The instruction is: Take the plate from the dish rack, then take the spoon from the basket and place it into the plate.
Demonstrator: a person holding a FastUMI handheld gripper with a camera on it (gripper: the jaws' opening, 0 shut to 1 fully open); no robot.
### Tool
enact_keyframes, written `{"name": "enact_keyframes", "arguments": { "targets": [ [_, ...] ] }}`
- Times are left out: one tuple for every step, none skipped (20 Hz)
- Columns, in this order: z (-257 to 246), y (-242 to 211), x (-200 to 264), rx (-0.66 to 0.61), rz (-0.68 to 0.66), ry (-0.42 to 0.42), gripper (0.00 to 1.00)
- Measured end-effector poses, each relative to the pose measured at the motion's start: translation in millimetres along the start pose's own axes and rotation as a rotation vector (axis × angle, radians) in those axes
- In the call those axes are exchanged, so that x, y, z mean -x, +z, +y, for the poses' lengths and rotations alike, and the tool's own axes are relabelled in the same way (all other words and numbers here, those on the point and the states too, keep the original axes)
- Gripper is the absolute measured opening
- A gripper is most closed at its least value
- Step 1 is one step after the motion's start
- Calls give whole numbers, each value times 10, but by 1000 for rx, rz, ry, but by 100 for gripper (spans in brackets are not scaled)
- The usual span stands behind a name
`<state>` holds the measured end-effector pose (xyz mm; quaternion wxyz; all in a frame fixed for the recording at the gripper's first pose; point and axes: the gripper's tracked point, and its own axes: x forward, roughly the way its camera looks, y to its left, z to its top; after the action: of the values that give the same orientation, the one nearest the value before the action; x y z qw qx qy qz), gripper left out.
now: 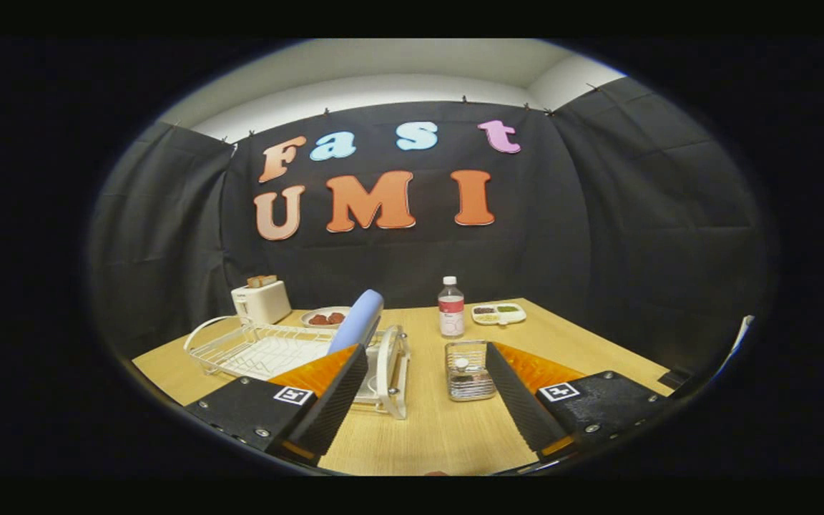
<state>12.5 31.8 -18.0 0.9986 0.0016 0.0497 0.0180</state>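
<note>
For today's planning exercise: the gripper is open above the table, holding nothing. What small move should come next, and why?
Probably ease forward and left toward the blue plate standing upright in the dish rack. The gripper is open and empty, the plate comes first, and it sits just beyond the left finger.

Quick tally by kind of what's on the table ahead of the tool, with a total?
Open tool, holding nothing.
Dish rack: 1
Blue plate: 1
Wire basket: 1
Bottle: 1
Toaster: 1
Bowl: 1
Divided tray: 1
Total: 7
</note>
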Motion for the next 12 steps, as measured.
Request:
{"name": "enact_keyframes", "arguments": {
  "targets": [
    [31,0,-28,4,3,2,99],
    [73,-10,-66,10,8,3,99],
    [117,-19,-103,14,12,8,99],
    [179,-35,-134,17,17,16,99],
    [244,-75,-161,19,27,24,99],
    [304,-109,-196,19,37,31,99],
    [368,-130,-236,18,48,40,99],
    [426,-140,-271,14,56,49,99],
    [492,-134,-308,8,58,57,99],
    [554,-118,-343,7,58,62,99],
    [612,-102,-397,10,56,65,99],
    [643,-97,-445,14,55,65,99]
  ]
}}
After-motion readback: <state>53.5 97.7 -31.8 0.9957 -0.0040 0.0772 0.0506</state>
